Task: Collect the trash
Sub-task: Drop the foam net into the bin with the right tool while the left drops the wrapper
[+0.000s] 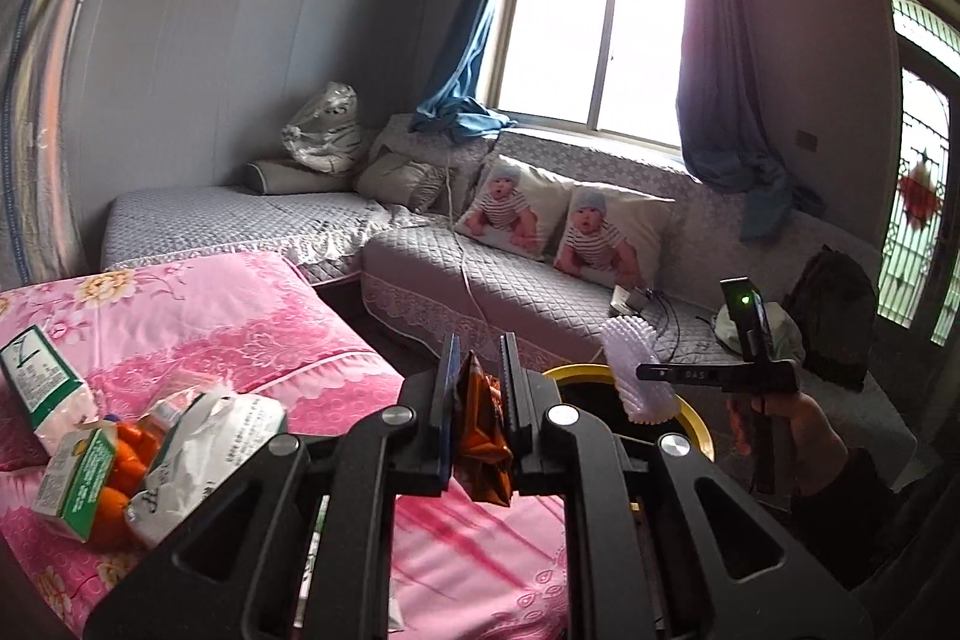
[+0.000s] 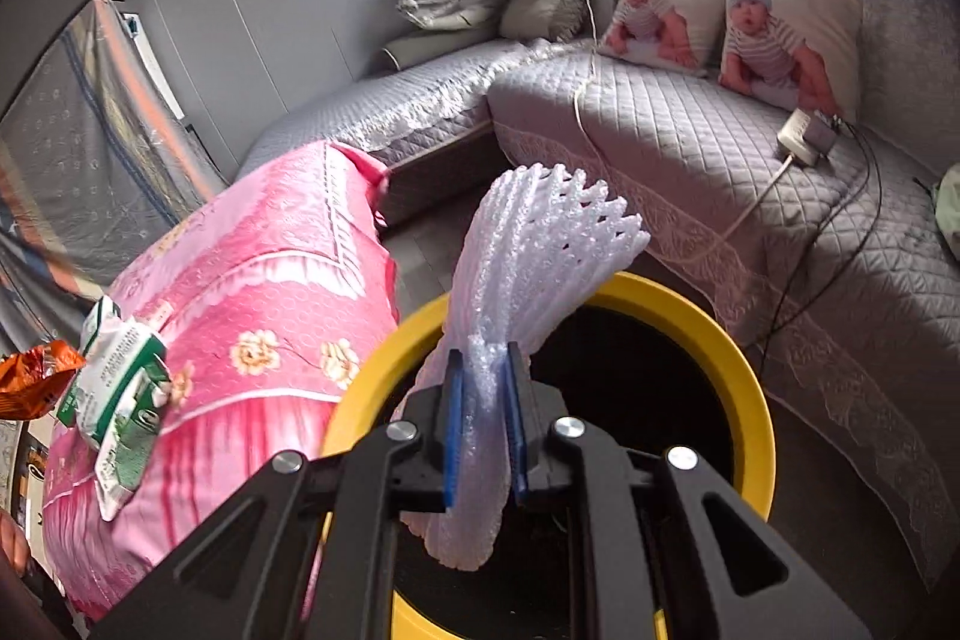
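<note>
My left gripper (image 1: 478,349) is shut on a crumpled orange wrapper (image 1: 483,436), held above the edge of the pink bed. Just right of it stands a round bin with a yellow rim (image 1: 699,430). My right gripper (image 2: 483,358) is shut on a white foam fruit net (image 2: 540,244), which hangs over the bin's dark opening inside the yellow rim (image 2: 744,370). In the left wrist view the right gripper (image 1: 645,374) and the foam net (image 1: 630,370) show side-on above the bin. The orange wrapper (image 2: 36,376) appears at the right wrist view's left edge.
On the pink bedding (image 1: 240,322) lie two green-and-white cartons (image 1: 36,376) (image 1: 78,478), oranges (image 1: 126,460) and a white plastic bag (image 1: 204,448). A grey quilted corner sofa (image 2: 720,172) with cushions, a charger (image 2: 804,136) and cables runs behind the bin. A person's hand (image 1: 792,418) holds the right gripper.
</note>
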Available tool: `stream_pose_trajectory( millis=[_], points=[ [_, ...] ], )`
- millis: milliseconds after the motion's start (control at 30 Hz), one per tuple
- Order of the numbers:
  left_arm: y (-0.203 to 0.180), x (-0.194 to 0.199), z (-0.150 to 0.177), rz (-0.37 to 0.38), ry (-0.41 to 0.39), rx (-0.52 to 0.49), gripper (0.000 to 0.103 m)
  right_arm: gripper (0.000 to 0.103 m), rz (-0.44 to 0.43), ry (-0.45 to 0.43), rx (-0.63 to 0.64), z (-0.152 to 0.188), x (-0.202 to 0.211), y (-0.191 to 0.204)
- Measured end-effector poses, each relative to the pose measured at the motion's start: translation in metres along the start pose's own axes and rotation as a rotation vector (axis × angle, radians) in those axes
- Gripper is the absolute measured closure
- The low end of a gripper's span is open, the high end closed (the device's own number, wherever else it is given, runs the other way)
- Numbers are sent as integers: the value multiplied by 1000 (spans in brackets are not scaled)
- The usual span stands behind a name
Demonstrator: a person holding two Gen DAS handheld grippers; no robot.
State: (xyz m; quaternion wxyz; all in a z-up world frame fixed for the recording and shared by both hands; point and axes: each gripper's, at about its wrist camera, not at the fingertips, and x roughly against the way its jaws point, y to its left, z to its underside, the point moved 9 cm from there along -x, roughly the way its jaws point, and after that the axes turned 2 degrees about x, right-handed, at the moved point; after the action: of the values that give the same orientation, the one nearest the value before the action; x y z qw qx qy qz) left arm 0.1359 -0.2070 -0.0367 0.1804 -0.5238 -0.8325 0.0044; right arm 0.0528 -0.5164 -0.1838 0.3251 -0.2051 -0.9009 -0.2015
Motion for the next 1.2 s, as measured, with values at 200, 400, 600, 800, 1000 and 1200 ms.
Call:
stream_pose_trajectory(
  millis=[200, 400, 600, 800, 1000, 1200],
  points=[
    [-35, -46, 1, 73, 70, -51, 91, 91, 6, 72, -16, 19, -20, -20],
    [-58, -88, -5, 129, 116, -64, 91, 82, 1, 93, -63, 29, -28, -36],
    [-83, -129, -6, 174, 165, -70, 91, 61, 31, 66, -118, 27, -22, -60],
    [-105, -171, 9, 202, 227, -72, 91, 55, 64, -34, -207, 17, 8, -89],
    [-126, -223, 48, 206, 343, -84, 91, 51, 151, -225, -313, -4, 74, -132],
    [-141, -256, 90, 209, 440, -79, 89, 43, 186, -298, -328, -5, 107, -148]
  ],
)
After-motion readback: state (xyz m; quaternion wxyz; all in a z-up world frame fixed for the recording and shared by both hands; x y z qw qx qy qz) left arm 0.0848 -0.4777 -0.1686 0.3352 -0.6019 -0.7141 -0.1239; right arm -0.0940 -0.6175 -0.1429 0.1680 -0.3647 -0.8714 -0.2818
